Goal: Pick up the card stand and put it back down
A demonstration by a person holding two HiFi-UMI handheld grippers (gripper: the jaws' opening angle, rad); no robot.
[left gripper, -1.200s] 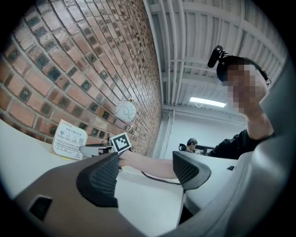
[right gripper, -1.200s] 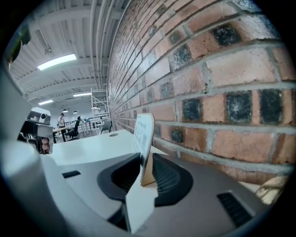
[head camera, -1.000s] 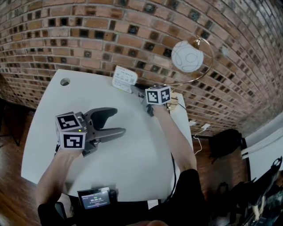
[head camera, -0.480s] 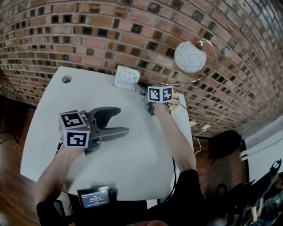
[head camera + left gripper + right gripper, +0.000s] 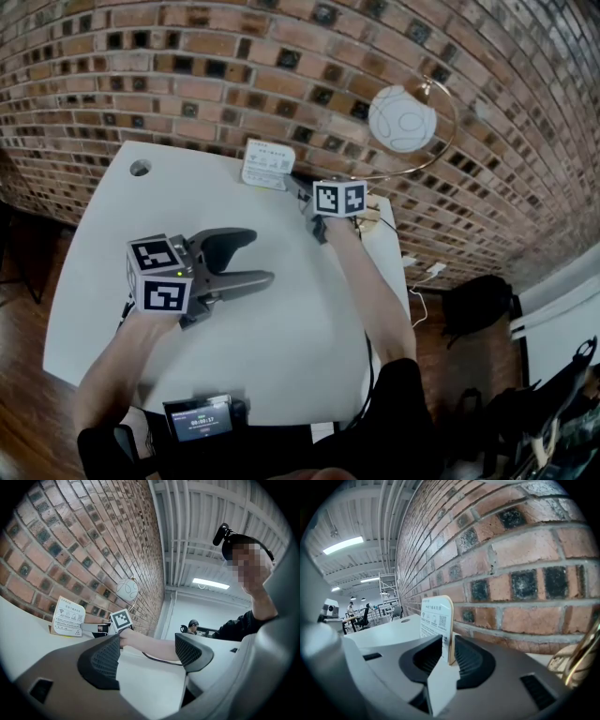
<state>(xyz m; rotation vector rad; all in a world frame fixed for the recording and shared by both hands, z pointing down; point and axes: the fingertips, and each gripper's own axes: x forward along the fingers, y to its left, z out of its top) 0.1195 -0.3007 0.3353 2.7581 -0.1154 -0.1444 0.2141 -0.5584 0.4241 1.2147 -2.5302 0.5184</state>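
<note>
Right gripper view shows right claw (image 5: pixel 447 645) gripping card stand (image 5: pixel 436 618).

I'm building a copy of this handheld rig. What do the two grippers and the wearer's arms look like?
Both the left gripper and the right gripper are grey plastic with curved jaws and black textured pads. Each carries a white cube printed with black square markers. A thin dark cable runs by the right forearm. The person wears a black top; the forearms are bare.

left tool (image 5: pixel 261 256) grey | marker cube (image 5: pixel 157 278) white-black | shirt (image 5: pixel 403 403) black
</note>
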